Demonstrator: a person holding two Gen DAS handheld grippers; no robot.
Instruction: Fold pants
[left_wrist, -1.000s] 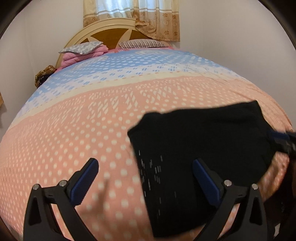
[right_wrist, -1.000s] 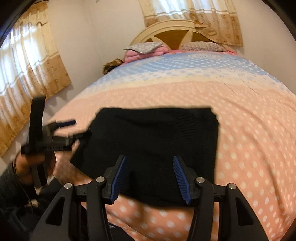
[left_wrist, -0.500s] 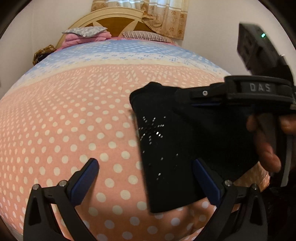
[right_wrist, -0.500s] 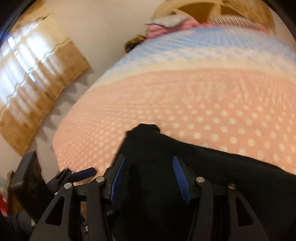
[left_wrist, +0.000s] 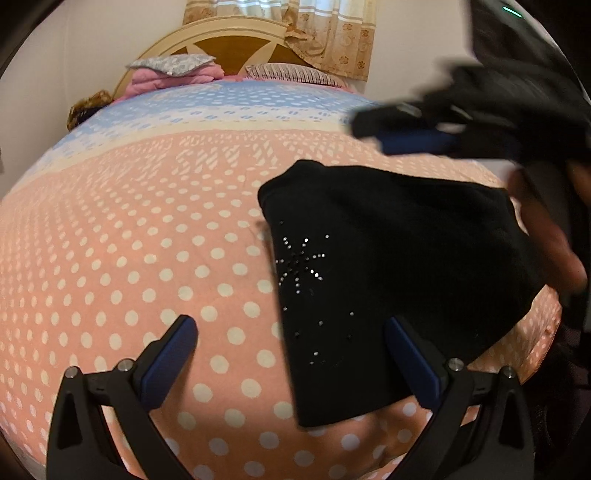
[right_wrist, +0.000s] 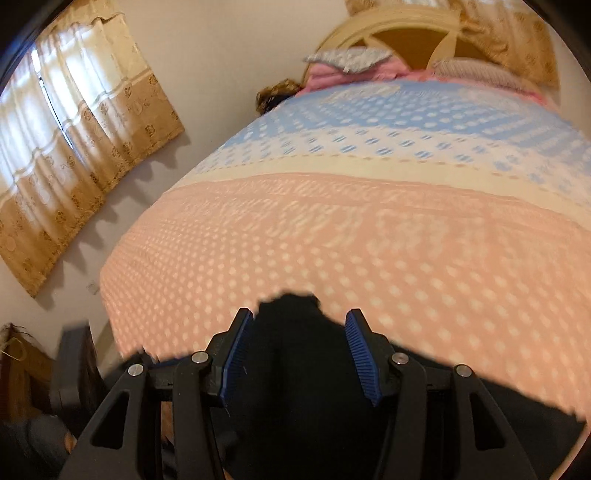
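The black pants (left_wrist: 388, 266) lie folded into a flat rectangle on the pink dotted bedspread (left_wrist: 147, 240), a small rhinestone star on their left part. My left gripper (left_wrist: 288, 325) hovers open and wide over the pants' near left edge, its right finger above the cloth and its left one above the bedspread. My right gripper (left_wrist: 406, 136), blurred, hangs over the pants' far edge with a hand behind it. In the right wrist view that gripper (right_wrist: 299, 325) is open, and the pants' far left corner (right_wrist: 291, 332) shows between its fingers, untouched by the pads.
A blue and cream band crosses the bedspread (right_wrist: 369, 129) farther back. Pillows (left_wrist: 173, 70) and a wooden headboard (left_wrist: 229, 44) close the far end. A curtained window (right_wrist: 66, 140) is on the left wall. The bed's left edge (right_wrist: 110, 295) drops off near the pants.
My right gripper has swept from the pants' right end leftward across them to their far left corner. The left gripper has tipped a little closer. The pants have not moved.
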